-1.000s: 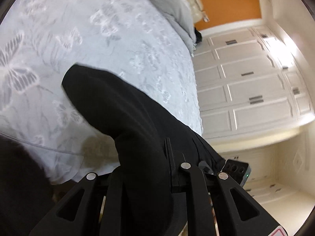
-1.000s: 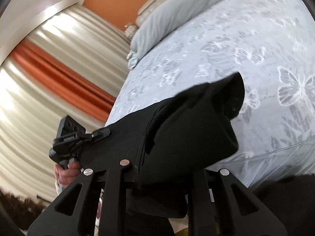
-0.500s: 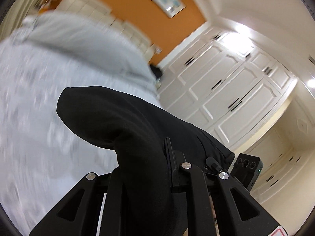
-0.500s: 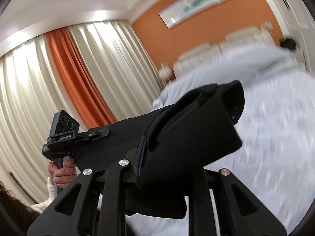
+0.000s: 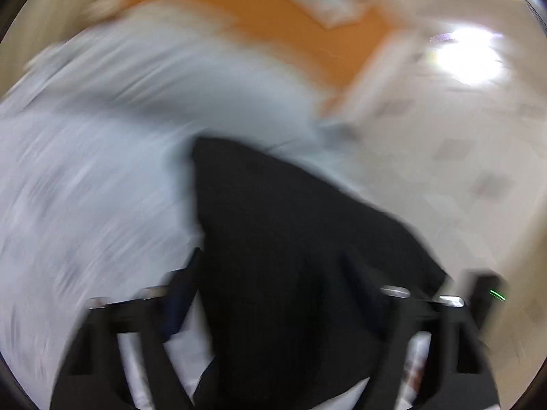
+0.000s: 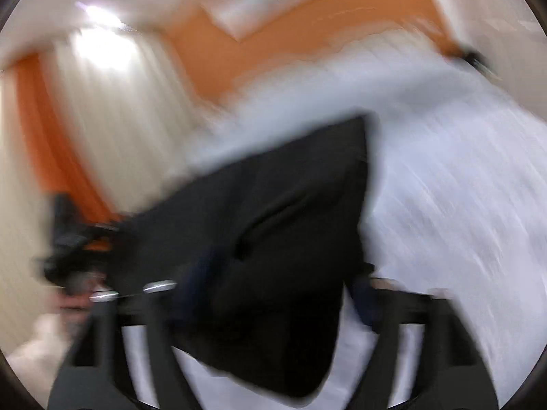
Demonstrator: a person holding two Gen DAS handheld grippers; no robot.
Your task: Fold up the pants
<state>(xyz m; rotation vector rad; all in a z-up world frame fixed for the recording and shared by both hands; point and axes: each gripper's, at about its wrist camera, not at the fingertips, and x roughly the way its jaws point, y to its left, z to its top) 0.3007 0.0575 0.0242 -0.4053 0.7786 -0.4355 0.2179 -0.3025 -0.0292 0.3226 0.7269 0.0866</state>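
Observation:
Both views are heavily motion-blurred. The black pants point(image 5: 290, 256) fill the lower middle of the left wrist view, between the fingers of my left gripper point(image 5: 273, 294), whose jaws now stand wide apart. In the right wrist view the pants point(image 6: 273, 256) hang stretched between my two grippers, above the bed. My right gripper point(image 6: 270, 290) also shows its jaws spread wide with the cloth lying between them. The left gripper point(image 6: 71, 256) shows at the pants' far left edge in the right wrist view. The right gripper point(image 5: 485, 297) shows at the right edge in the left wrist view.
A bed with a pale grey-blue cover point(image 5: 85, 188) lies below and ahead; it also shows in the right wrist view point(image 6: 461, 188). An orange wall point(image 6: 290, 34), cream curtains point(image 6: 119, 119) and white wardrobe doors point(image 5: 461, 153) surround it.
Both grippers swung fast forward over the bed with the pants. Their jaws, shut on the cloth half a second ago, now stand wide apart.

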